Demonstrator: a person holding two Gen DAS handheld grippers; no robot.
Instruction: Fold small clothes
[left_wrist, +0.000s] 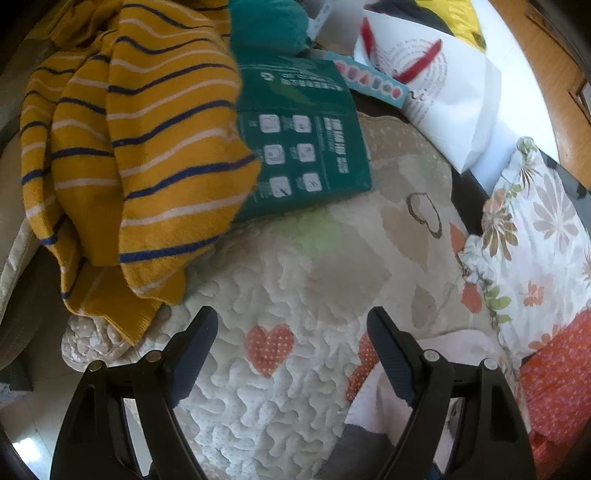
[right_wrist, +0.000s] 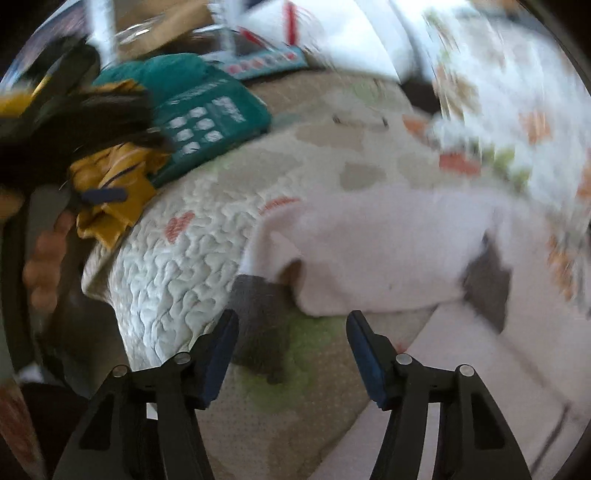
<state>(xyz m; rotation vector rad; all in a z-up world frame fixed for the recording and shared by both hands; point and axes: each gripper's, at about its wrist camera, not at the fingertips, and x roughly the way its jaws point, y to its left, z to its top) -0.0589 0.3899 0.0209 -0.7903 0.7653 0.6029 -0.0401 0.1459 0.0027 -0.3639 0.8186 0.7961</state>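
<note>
blur smears pale garment (right_wrist: 373, 254) beyond empty right claw (right_wrist: 291, 332).

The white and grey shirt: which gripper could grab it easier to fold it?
Probably the right gripper: the white and grey shirt lies right before its open, empty jaws. The left gripper faces mostly bare quilt.

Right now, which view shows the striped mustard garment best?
The left wrist view: the striped mustard garment fills its upper left, sharp, draped partly over the green package. The right wrist view is motion-blurred and shows only a crumpled patch at its left edge.
</note>
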